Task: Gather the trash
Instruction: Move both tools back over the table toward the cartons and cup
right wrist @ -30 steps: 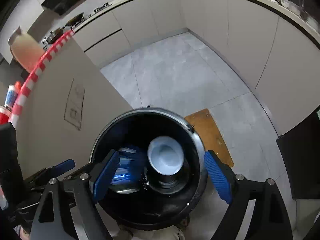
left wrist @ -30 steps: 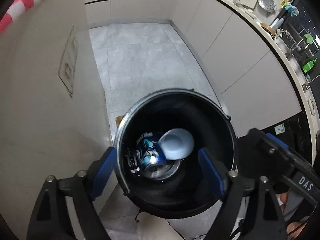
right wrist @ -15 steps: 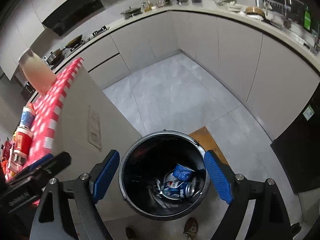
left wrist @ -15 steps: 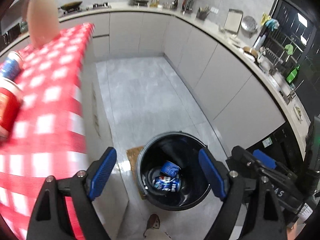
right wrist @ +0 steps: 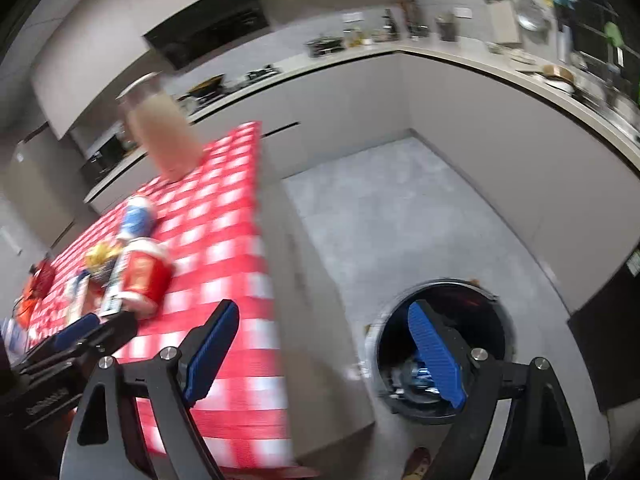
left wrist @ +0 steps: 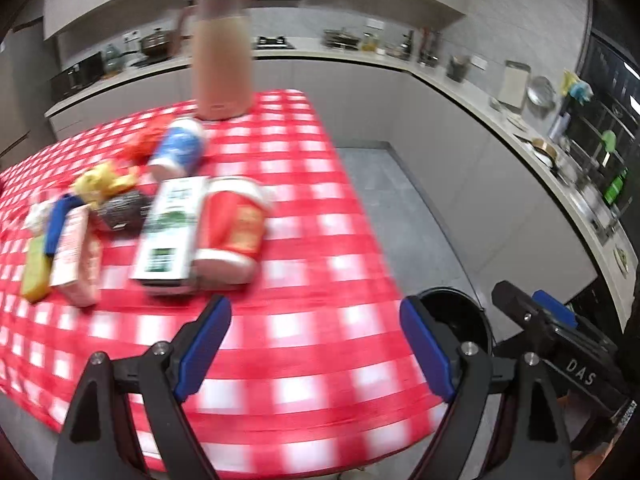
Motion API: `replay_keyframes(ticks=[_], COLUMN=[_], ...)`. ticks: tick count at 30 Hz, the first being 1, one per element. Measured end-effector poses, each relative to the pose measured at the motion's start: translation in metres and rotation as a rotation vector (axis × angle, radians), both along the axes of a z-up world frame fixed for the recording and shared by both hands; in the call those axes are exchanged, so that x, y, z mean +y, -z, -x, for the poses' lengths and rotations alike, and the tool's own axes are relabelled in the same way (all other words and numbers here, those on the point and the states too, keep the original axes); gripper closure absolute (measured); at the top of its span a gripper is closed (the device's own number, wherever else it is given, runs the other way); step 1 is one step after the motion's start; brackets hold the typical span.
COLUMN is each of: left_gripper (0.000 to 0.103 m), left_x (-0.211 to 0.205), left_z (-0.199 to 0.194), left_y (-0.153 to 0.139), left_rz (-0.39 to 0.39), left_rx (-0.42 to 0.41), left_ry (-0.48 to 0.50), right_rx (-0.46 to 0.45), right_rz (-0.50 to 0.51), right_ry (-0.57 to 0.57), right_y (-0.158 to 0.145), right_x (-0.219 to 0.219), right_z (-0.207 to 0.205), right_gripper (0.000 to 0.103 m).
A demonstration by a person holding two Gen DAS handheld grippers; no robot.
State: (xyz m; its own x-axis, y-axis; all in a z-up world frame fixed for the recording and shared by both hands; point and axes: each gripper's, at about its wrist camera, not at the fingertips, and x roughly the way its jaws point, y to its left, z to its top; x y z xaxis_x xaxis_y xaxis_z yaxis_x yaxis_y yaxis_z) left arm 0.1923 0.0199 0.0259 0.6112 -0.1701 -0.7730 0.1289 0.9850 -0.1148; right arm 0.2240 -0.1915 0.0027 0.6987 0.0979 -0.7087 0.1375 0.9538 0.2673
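Note:
My left gripper [left wrist: 316, 344] is open and empty above the near edge of the red-checked table [left wrist: 304, 200]. Ahead of it lie a red cup [left wrist: 232, 228] on its side, a green-and-white carton [left wrist: 170, 228], a blue-and-white cup [left wrist: 178, 148], a pink box [left wrist: 76, 256] and several wrappers. My right gripper [right wrist: 324, 348] is open and empty, off the table's right edge. The black trash bin [right wrist: 444, 344] stands on the floor below it, with blue trash [right wrist: 416, 372] inside. The bin's rim also shows in the left wrist view [left wrist: 460, 320].
A tall beige jug [left wrist: 222, 56] stands at the table's far edge. The grey floor [right wrist: 400, 208] runs between the table and the curved kitchen counter [right wrist: 500, 72] with cabinets. A shoe [right wrist: 418, 460] shows by the bin.
Both grippers have risen from inside the bin's mouth and swung left towards the table. The table top and its trash have come into view; the bin is now low at the right.

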Motion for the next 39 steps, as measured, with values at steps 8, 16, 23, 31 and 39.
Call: replay_keyframes(ticks=[8, 16, 23, 31, 39], left_gripper=[0.015, 0.015, 0.015, 0.015, 0.015], left_x=[0.101, 0.182, 0.203, 0.205, 0.213], left_z=[0.006, 0.001, -0.016, -0.041, -0.072], left_y=[-0.002, 0.003, 0.009, 0.022, 0.040], left_rz=[0.010, -0.008, 0.006, -0.009, -0.031], left_rx=[0.003, 0.002, 0.014, 0.028, 0.050], left_ry=[-0.059, -0.091, -0.120, -0.171, -0.250], right_rx=[-0.028, -0.031, -0.013, -0.003, 0.054], right_rz=[0.023, 0.024, 0.048, 0.052, 0.059], right_ry=[-0.083, -0.088, -0.104, -0.141, -0.154], right_y=[-0.016, -0.015, -0.018, -0.010, 0.008], right_x=[0.117, 0.198, 0.224, 0.220, 0.213], right_z=[-0.005, -0.001, -0.013, -0.051, -0.101], right_gripper=[0.015, 0.015, 0.015, 0.015, 0.015])
